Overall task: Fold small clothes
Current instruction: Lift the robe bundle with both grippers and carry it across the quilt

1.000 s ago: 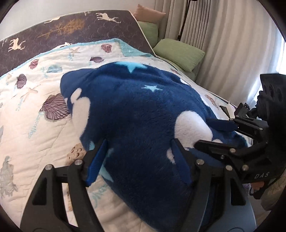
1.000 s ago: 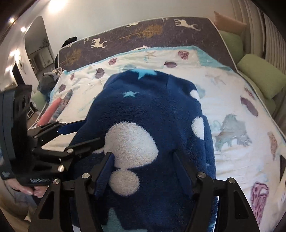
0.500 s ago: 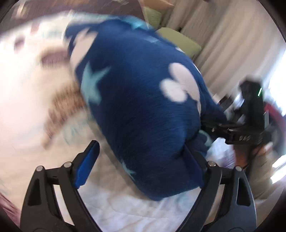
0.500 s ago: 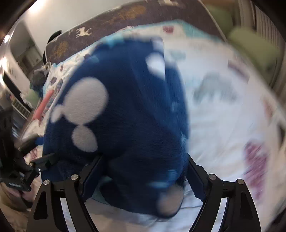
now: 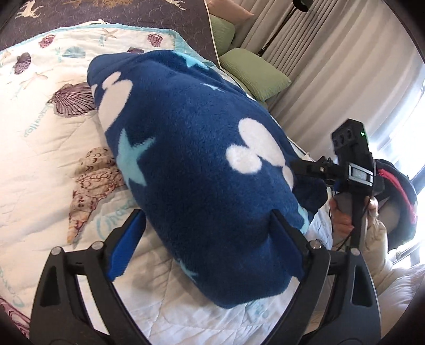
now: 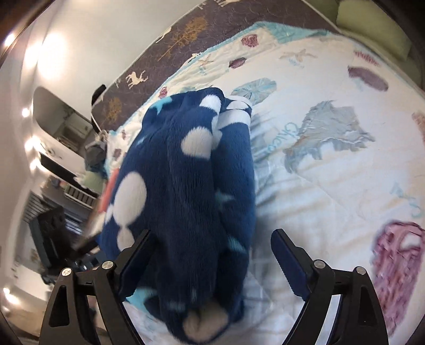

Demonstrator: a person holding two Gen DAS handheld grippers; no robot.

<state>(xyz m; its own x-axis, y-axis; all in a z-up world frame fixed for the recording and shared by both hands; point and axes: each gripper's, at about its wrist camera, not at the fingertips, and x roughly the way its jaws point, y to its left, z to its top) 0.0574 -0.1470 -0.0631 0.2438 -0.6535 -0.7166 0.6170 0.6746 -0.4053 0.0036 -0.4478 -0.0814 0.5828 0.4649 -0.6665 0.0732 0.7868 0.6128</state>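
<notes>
A navy fleece garment (image 5: 191, 148) with white blobs and light blue stars lies folded in a thick bundle on the white seashell quilt (image 5: 39, 138). My left gripper (image 5: 207, 238) is open, its jaws standing wide around the bundle's near end. The right gripper (image 5: 313, 169) shows at the bundle's right side in the left wrist view, held in a hand. In the right wrist view the garment (image 6: 186, 191) runs away from me, and my right gripper (image 6: 212, 254) is open with the near end of the bundle between its jaws.
A dark deer-print cover (image 5: 119, 13) lies beyond the quilt. Green pillows (image 5: 255, 71) and curtains (image 5: 345, 66) stand at the right. A shelf and mirror (image 6: 61, 127) are at the left of the bed. Bare quilt (image 6: 332, 172) lies right of the garment.
Both grippers have swung down and apart to opposite ends of the garment. The garment now lies as a narrower folded bundle on the quilt.
</notes>
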